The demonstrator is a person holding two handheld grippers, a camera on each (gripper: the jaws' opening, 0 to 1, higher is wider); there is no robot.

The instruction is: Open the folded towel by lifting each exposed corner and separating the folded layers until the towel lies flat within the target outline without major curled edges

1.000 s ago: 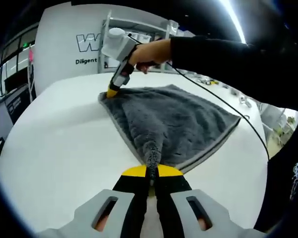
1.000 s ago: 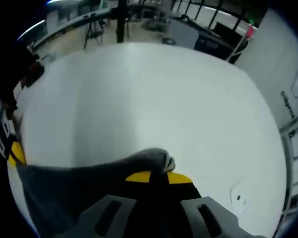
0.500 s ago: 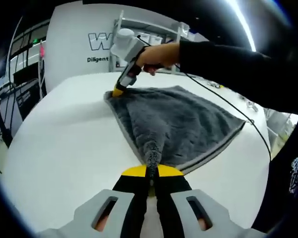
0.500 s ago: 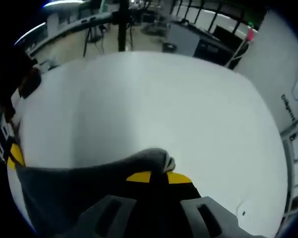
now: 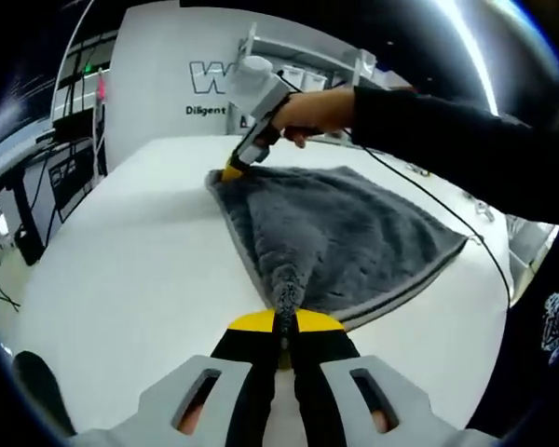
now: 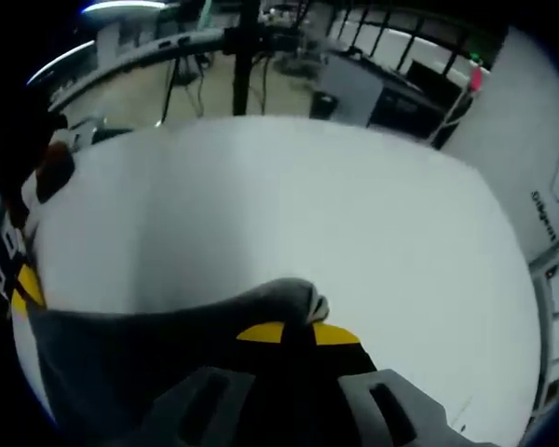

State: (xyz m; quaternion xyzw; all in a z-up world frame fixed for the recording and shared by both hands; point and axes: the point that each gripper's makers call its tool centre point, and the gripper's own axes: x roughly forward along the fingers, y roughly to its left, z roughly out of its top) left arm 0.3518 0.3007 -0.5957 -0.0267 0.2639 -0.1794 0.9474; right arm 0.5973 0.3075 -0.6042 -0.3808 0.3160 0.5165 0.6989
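Grey plush towel [image 5: 335, 233] is staying taut on white table [image 5: 121, 279]; I am keeping left gripper [image 5: 284, 328] and right gripper [image 6: 295, 328] clamping opposite corners, flattening proceeding.

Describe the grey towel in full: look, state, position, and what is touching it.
The grey plush towel is thick and fluffy with a paler stitched border. It lies spread on the white table, its surface mostly flat. The left gripper is shut on the near corner, bunching it into a small peak. The right gripper, held by a person's hand, pinches the far corner. In the right gripper view the towel stretches taut between both.
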